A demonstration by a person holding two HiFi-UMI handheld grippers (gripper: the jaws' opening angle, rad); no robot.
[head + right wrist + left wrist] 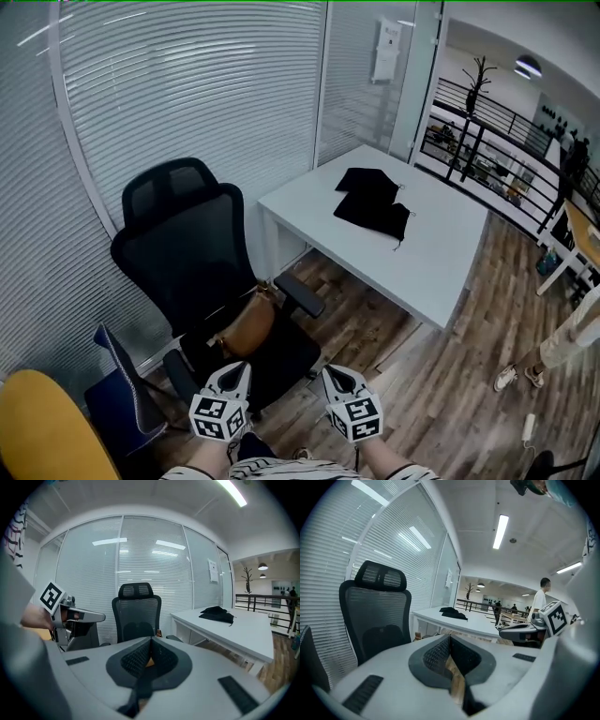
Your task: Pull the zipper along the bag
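Brown bag (248, 323) sits on the seat of the black chair (178, 234), next to an armrest. Two black bags (373, 204) lie touching each other on the white bench (441, 262), well apart from the chair. Left gripper (238, 368) and right gripper (330, 372) are side by side low in front of the chair, clear of every bag. Fingers on both are pressed together, nothing between them. Wood floor (394, 356) underneath.

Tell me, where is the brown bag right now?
In the head view, the brown bag rests on the seat of the black office chair, at lower centre, left of the white table.
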